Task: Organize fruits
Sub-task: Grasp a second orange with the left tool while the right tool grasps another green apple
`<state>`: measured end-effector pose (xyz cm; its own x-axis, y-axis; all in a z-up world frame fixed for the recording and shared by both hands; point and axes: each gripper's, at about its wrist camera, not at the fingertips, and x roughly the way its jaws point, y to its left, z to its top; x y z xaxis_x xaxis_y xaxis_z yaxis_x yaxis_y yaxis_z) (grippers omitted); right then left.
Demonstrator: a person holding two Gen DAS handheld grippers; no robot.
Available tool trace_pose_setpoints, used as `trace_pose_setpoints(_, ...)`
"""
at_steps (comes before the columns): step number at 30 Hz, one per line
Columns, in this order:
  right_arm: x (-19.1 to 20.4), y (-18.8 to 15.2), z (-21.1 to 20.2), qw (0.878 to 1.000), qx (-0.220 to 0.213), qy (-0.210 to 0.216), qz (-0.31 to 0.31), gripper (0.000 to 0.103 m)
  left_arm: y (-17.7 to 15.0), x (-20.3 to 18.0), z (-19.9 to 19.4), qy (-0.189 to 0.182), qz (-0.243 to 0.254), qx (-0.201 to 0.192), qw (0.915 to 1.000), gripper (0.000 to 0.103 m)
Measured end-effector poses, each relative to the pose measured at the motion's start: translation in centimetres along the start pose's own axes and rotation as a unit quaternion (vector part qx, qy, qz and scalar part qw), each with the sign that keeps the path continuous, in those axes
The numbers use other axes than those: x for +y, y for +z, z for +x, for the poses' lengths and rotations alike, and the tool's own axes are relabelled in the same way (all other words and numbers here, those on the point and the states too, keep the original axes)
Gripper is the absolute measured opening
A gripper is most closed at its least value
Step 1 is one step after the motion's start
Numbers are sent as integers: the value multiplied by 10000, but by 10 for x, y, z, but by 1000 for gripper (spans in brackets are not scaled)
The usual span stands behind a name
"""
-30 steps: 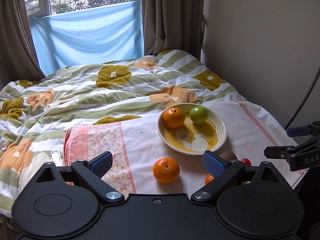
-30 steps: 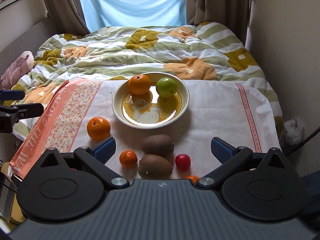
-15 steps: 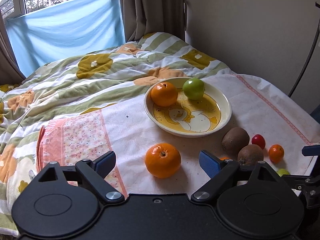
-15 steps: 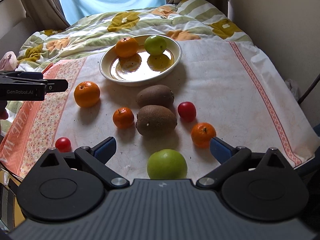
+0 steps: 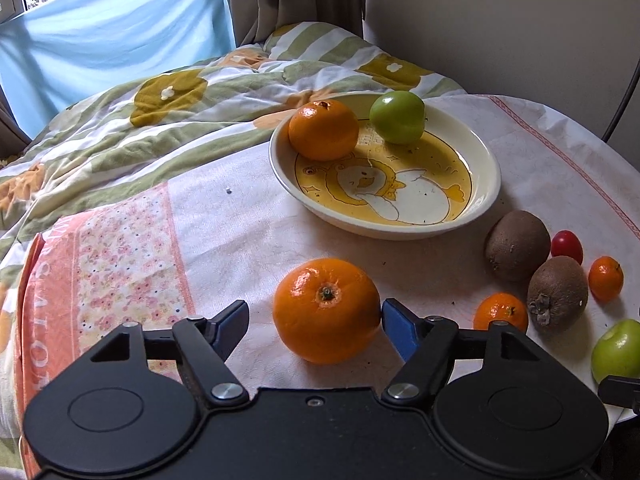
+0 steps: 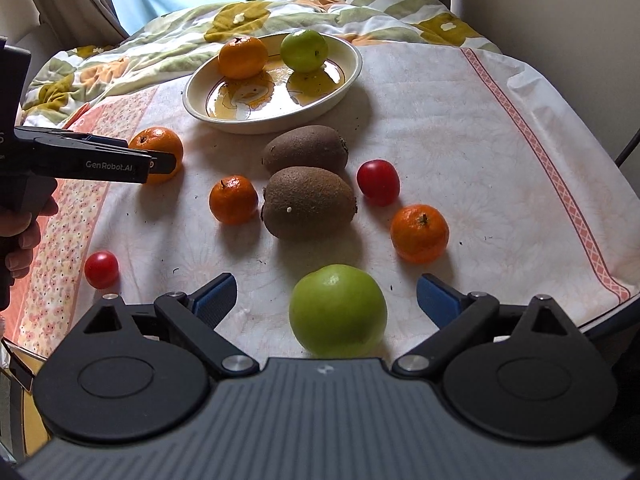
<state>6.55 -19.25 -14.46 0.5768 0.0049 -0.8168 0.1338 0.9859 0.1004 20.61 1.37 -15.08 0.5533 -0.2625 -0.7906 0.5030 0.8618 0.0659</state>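
— Two fruits sit in the yellow duck plate [image 5: 486, 196] from the left wrist camera: an orange [image 5: 323, 130] and a green apple [image 5: 397, 117], side by side at its far rim.

— And the left gripper [image 5: 314, 320]?

— Its jaws are closing around a large orange [image 5: 326, 309] lying on the cloth [image 5: 240, 240] just in front of the plate. The right pad touches the fruit's side or nearly so; the left pad stands clear of it, so nothing is pinched yet.

— What lies to the right there?

— Two kiwis [image 5: 517, 245], one behind the other, a cherry tomato [image 5: 566, 246], two small mandarins [image 5: 500, 312], and a second green apple [image 5: 618, 350] at the edge.

— Now the right wrist camera.

— Same plate [image 6: 352, 76] at the far side, holding the orange [image 6: 243, 57] and apple [image 6: 304, 50]. The right gripper [image 6: 326, 300] hangs over the near green apple [image 6: 338, 310]; its jaws are spread wide, with the apple between them and both pads clear of it.

— The rest of the fruit?

— Beyond that apple lie the kiwis [image 6: 309, 202], a mandarin [image 6: 233, 199] on their left, a tomato [image 6: 378, 182] and another mandarin [image 6: 419, 233] on their right, and a second tomato [image 6: 101, 269] far left. The left gripper [image 6: 158, 162] comes in from the left edge, held by a hand [image 6: 24, 236], its finger across the large orange [image 6: 160, 148].
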Motion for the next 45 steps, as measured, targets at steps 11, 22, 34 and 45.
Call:
trace_pose_setpoints(11, 0, -2, 4, 10000, 92, -23, -28, 103, -4, -4, 6, -124, 9, 19, 9999, 65)
trace_pose_setpoints(22, 2, -5, 11, 9996, 244, -122, -109, 87, -11, -7, -3, -75, -33, 94, 9999, 65)
trace_pose_setpoints(34, 0, -7, 13, 9993, 315, -129, -172, 69, -21, -8, -14, -82, -90, 72, 9999, 65)
trace_pose_setpoints(45, 0, -5, 0, 9997, 171, -70, -159, 69, -20, -8, -34, -64, -171, -75, 9998, 64)
